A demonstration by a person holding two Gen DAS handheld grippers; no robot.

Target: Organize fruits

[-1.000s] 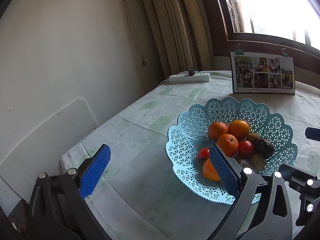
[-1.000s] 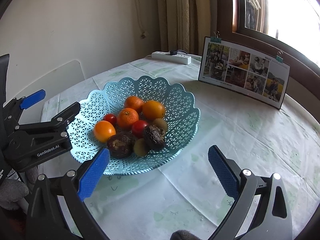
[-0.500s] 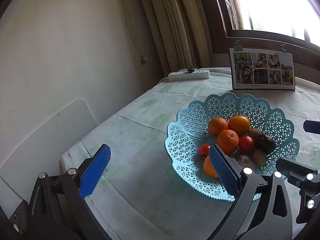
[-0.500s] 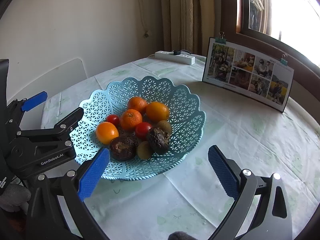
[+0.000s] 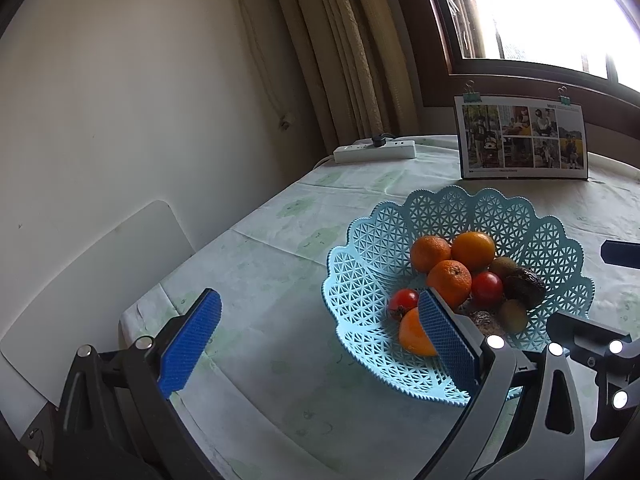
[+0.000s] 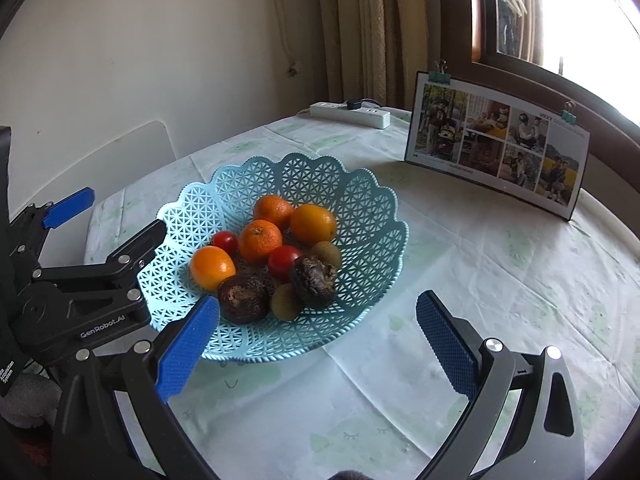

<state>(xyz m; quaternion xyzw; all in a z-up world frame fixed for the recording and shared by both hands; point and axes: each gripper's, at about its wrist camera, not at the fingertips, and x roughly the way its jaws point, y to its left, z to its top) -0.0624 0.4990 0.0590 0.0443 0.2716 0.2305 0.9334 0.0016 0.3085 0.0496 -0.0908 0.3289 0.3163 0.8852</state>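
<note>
A light blue lattice basket (image 6: 360, 200) (image 5: 360, 272) sits on the table and holds several oranges (image 6: 260, 240) (image 5: 450, 282), two red tomatoes (image 6: 283, 260) (image 5: 486, 288), two kiwis (image 6: 286, 302) and two dark wrinkled fruits (image 6: 314, 280) (image 5: 524, 286). My left gripper (image 5: 318, 346) stands open over the cloth at the basket's left rim, nothing between its blue pads. My right gripper (image 6: 318, 346) is open too, low in front of the basket, empty. The left gripper (image 6: 100, 240) shows at the left edge of the right wrist view.
A pale green-printed tablecloth (image 6: 480, 280) covers the table. A clipped photo card (image 6: 496, 148) (image 5: 522, 138) stands behind the basket near the window. A white power strip (image 6: 350, 114) (image 5: 374, 150) lies at the far edge by the curtains. A white chair back (image 5: 88, 280) stands left.
Both grippers have drawn back and risen a little from the basket, which now sits farther off in both views. Both stay open and empty; the fruit has not moved.
</note>
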